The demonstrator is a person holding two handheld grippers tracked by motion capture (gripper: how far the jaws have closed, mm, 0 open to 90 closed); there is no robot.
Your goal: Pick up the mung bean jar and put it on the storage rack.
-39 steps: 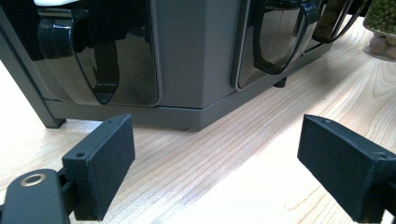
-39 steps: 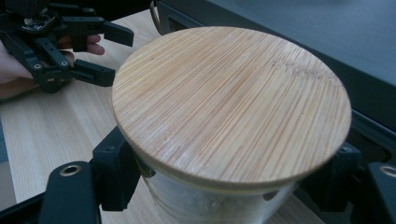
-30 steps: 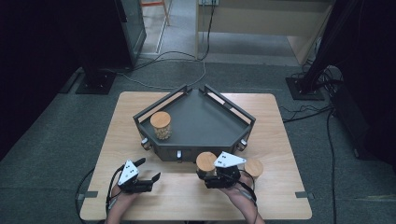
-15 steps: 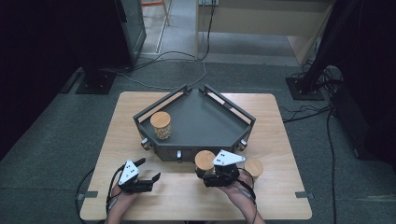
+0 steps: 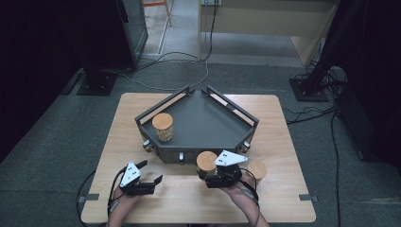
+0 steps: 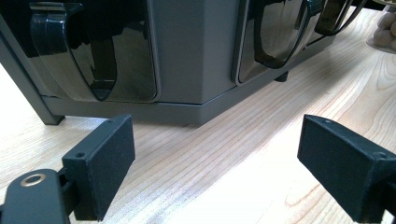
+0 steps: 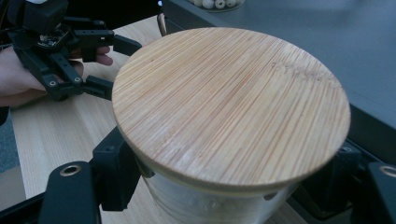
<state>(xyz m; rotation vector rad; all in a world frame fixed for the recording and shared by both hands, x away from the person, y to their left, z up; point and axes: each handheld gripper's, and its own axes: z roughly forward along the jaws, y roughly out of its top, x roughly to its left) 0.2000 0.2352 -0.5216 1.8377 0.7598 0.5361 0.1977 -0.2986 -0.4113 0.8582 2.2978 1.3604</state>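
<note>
A glass jar with a bamboo lid (image 5: 206, 161) (image 7: 231, 107) is just in front of the dark grey tray (image 5: 208, 123), and my right gripper (image 5: 206, 174) (image 7: 229, 186) is shut on its glass body below the lid. A second lidded jar (image 5: 163, 126) stands inside the tray at its left. A third jar (image 5: 257, 170) stands on the table right of my right hand. My left gripper (image 5: 151, 171) (image 6: 215, 158) rests low over the table, open with nothing between its jaws, facing the tray's front wall (image 6: 196, 46). It also appears in the right gripper view (image 7: 107, 65).
The wooden table (image 5: 283, 142) carries the tray at its middle. Glossy black handles (image 6: 107, 51) line the tray's front wall. Cables and stand bases (image 5: 309, 87) lie on the floor behind the table.
</note>
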